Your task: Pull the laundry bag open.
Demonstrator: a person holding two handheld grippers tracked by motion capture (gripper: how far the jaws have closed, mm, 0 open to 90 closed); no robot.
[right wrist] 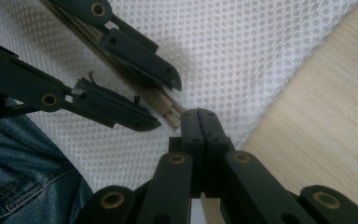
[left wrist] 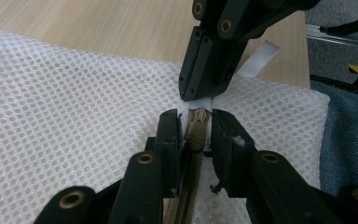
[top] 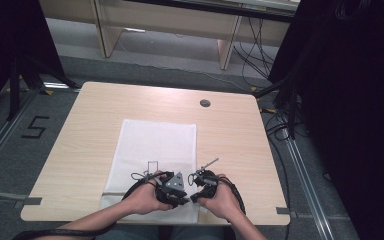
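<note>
High view: white mesh laundry bag [top: 152,150] reaches the tabletop's near edge. Left gripper view: my left gripper [left wrist: 196,122] stands spread around the beige zipper slider [left wrist: 198,125]; I'd pinch it squarely. Right gripper view: my right gripper [right wrist: 200,116] pinches the bag's edge, pressed together.

Digit "5" [top: 35,127], dark tape strips, on grey floor left of table's left edge, near far-left corner, in high view. No other readable text, label, brand or sign: none on table top, mesh bag, gripper bodies, or in either gripper view.
</note>
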